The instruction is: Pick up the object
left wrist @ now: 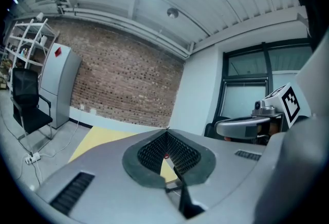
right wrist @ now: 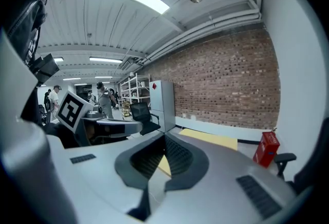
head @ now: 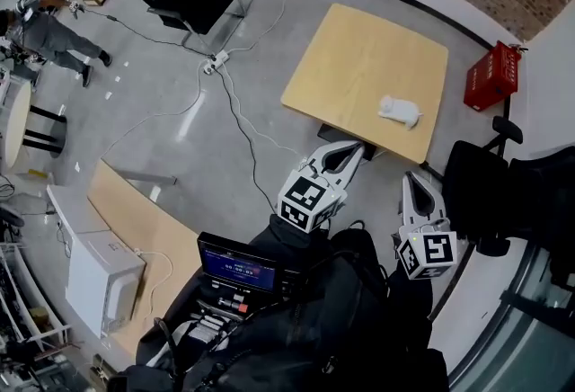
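Left gripper [head: 357,147] and right gripper [head: 414,176] were both clenched on nothing, short of the table [head: 359,40], with the white object [head: 400,111] (maybe a soft toy, too small to tell) near its closest edge; arriving unopened would shove it off.

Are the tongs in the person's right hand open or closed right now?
Closed. In the right gripper view, the right tongs meet at their tips, with nothing between them.

Both closed and empty: left tongs [head: 354,152], right tongs [head: 416,178].
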Demonstrator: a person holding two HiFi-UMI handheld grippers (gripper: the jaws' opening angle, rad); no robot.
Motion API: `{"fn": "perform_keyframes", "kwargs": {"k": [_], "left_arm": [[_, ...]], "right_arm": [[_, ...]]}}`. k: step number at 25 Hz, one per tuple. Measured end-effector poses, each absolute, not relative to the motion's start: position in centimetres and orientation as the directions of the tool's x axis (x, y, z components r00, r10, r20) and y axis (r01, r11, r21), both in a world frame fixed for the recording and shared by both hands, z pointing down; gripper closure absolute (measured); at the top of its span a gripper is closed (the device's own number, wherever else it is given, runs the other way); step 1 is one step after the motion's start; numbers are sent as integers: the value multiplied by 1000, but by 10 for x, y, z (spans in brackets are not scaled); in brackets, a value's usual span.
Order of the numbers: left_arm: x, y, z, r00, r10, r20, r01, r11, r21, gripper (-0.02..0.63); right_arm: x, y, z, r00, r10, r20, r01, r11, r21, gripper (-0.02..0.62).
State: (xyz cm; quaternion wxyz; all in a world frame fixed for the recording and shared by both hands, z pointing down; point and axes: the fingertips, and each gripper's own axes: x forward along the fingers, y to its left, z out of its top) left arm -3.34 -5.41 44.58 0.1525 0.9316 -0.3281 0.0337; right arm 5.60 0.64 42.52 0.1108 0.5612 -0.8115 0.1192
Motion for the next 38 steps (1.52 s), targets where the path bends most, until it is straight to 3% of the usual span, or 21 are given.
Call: {"fn": "perform_keyframes", "kwargs": {"k": [16, 27, 38], "left_arm": [[-4, -131, 497, 685, -665, 298, -728, -640, 245, 606], [60, -184, 561, 648, -578, 497, -743, -623, 244, 606], [68, -202, 645, 579, -490, 651, -786, -549, 286, 606]], "right_arm": [[124, -85, 517, -343, -811, 475, -916, 400, 22, 591], [162, -149, 602, -410, -665, 624, -807, 584, 93, 591], [170, -181, 669, -443, -541, 715, -720, 690, 76, 591]]}}
